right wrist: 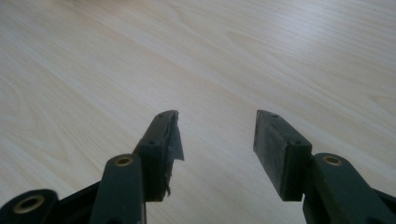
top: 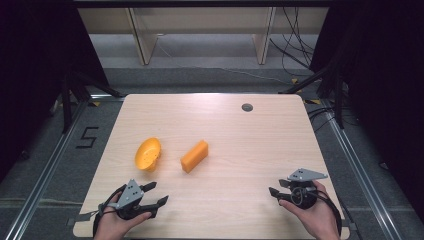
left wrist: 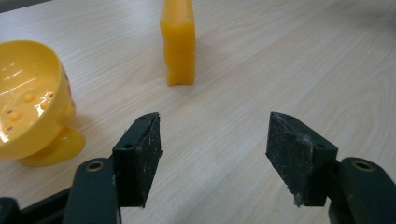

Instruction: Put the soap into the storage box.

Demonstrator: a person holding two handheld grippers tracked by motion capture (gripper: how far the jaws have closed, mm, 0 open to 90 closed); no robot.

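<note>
Perforated bowl (left wrist: 28,112) interior, left-claw view.

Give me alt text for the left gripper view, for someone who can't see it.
The left gripper hangs open and empty above a pale wooden table. Ahead stands an orange block; to its left, a tilted yellow bowl.
</note>
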